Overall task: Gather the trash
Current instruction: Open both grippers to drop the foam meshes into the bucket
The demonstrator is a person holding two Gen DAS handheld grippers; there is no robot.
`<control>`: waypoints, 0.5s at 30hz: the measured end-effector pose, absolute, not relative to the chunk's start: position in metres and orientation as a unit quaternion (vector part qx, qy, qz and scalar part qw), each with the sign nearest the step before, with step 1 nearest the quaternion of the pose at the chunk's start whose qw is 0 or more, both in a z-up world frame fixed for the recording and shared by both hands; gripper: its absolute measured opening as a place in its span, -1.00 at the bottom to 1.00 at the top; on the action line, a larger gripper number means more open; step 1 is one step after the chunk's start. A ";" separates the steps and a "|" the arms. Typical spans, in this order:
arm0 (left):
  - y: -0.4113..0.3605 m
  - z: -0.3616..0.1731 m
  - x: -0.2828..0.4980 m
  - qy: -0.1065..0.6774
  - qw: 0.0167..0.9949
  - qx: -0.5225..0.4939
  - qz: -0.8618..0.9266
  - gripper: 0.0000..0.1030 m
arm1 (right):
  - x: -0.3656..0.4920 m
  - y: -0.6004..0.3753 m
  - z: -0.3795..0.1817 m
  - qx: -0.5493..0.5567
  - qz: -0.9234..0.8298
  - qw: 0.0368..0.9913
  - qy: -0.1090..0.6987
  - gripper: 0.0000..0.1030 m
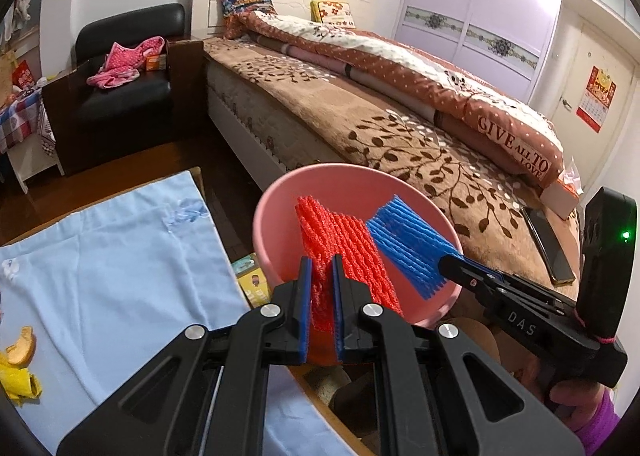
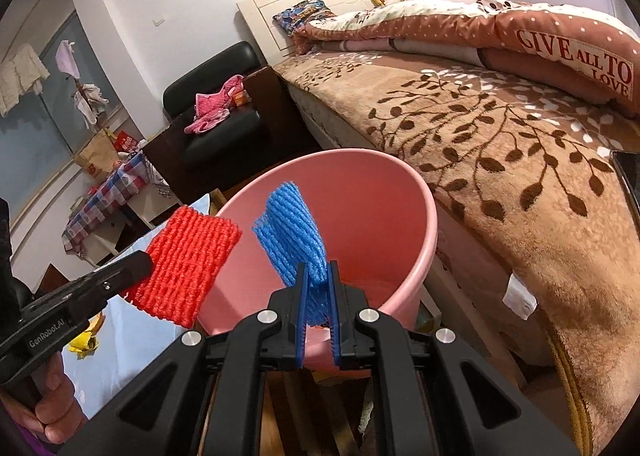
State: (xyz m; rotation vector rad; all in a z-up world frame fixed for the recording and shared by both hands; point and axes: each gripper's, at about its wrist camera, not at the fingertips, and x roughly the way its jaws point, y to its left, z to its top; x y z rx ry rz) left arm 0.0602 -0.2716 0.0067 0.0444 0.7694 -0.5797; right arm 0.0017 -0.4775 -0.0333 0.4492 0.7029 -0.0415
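My left gripper is shut on a red foam net, held over the mouth of a pink bin. From the right side comes my right gripper, shut on a blue foam net that hangs over the same bin. In the right wrist view the right gripper pinches the blue foam net above the pink bin. There the left gripper holds the red foam net at the bin's left rim. Orange peel and a yellow scrap lie on the table.
A light blue cloth covers the table on the left. The bed with a brown leaf blanket runs along the bin's right side, with a phone on it. A black armchair stands behind. A small box lies beside the bin.
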 end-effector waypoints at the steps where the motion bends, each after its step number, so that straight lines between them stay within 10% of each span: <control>1: -0.272 0.006 0.060 0.371 0.886 0.021 -0.278 -0.83 | 0.002 -0.477 -0.034 0.219 -0.021 0.914 0.342 -0.83; 7: -0.276 -0.003 0.066 0.390 0.879 0.021 -0.276 -0.80 | 0.005 -0.482 -0.038 0.223 -0.024 0.911 0.346 -0.83; 11: -0.273 -0.006 0.071 0.400 0.877 0.008 -0.266 -0.24 | 0.008 -0.484 -0.040 0.225 -0.024 0.910 0.347 -0.82; 15: -0.269 -0.005 0.072 0.400 0.877 -0.005 -0.267 -0.20 | 0.009 -0.485 -0.041 0.227 -0.026 0.909 0.349 -0.67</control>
